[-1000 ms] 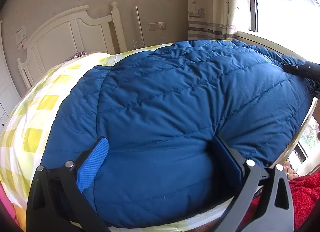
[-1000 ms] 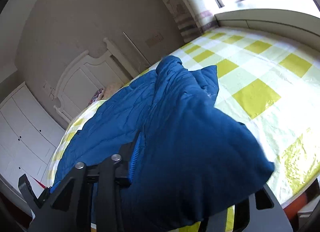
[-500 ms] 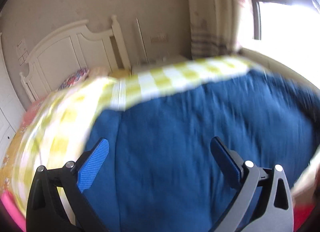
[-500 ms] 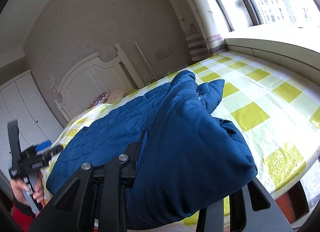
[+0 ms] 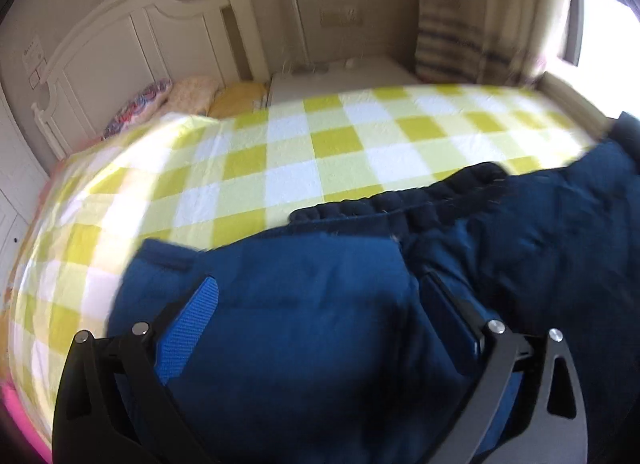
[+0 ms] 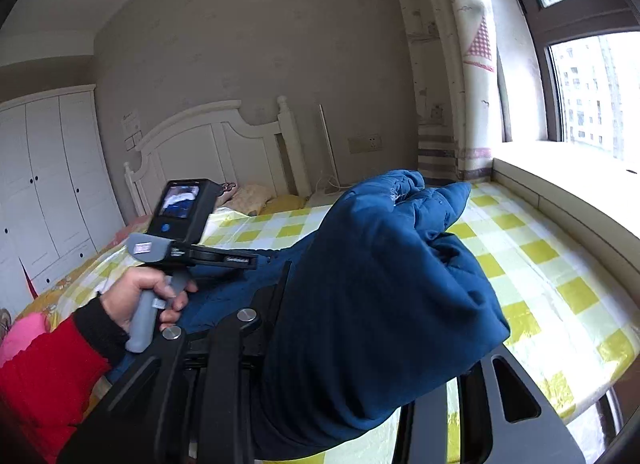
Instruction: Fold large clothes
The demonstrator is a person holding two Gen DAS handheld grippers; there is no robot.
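A large blue puffer jacket (image 5: 500,244) lies on the bed with the yellow-and-white checked sheet (image 5: 320,144). My left gripper (image 5: 320,316) has wide-spread jaws, with a fold of the jacket bulging between them. My right gripper (image 6: 360,328) is shut on a thick bunch of the jacket (image 6: 380,284) and holds it raised above the bed. The right wrist view also shows the left gripper (image 6: 240,258) held in a hand over the jacket's left part. The right fingertips are hidden by fabric.
A white headboard (image 6: 208,144) and pillows (image 5: 192,92) stand at the bed's far end. White wardrobes (image 6: 44,184) are at the left. A window ledge (image 6: 560,192) and curtain (image 6: 456,76) run along the right side.
The jacket has been pulled off the far half of the bed, baring the checked sheet. My right gripper has lifted its bunch higher. My left gripper has come in close over the jacket.
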